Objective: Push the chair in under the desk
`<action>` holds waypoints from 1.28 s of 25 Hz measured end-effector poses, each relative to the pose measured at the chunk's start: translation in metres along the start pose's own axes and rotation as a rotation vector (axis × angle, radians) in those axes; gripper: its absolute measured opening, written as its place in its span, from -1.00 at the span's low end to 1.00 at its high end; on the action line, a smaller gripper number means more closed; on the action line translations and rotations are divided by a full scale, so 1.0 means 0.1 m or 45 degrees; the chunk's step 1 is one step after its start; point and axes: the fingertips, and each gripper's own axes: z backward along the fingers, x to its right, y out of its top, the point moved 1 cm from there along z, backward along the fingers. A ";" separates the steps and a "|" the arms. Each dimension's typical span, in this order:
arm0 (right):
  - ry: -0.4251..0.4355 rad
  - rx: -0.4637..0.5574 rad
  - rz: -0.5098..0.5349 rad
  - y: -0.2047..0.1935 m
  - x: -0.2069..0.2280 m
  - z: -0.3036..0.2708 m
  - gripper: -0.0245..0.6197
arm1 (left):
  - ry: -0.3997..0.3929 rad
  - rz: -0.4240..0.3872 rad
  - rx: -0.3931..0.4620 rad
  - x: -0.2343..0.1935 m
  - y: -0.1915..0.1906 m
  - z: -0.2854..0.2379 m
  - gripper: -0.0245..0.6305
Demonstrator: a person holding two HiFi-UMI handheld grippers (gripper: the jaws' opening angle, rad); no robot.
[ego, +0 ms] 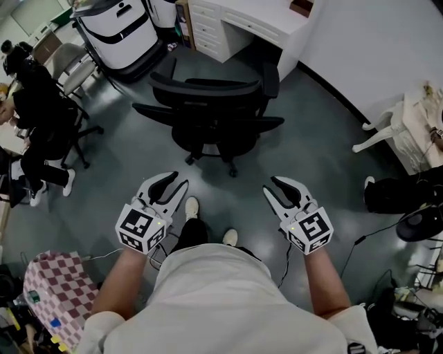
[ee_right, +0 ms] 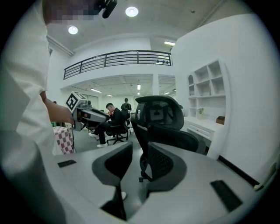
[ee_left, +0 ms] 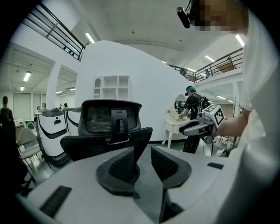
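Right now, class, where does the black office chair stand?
In the head view the black office chair stands upper centre, pulled out from the white desk beyond it, ahead of the left gripper and right gripper.

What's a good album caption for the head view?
Left tool and right tool, both open, face the black chair near the white desk.

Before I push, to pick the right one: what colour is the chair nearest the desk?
Black; the chair shows best in head view.
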 end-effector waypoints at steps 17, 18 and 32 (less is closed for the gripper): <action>-0.042 -0.179 0.252 0.46 0.52 -0.94 -0.61 | -0.035 -0.185 -0.019 -1.46 0.28 -0.33 -0.52; -0.040 -0.202 0.266 0.47 0.54 -0.99 -0.61 | -0.043 -0.197 -0.023 -1.51 0.29 -0.36 -0.51; -0.055 -0.404 0.391 0.31 0.86 -1.40 -0.57 | -0.112 -0.315 -0.114 -2.15 0.19 -0.64 -0.39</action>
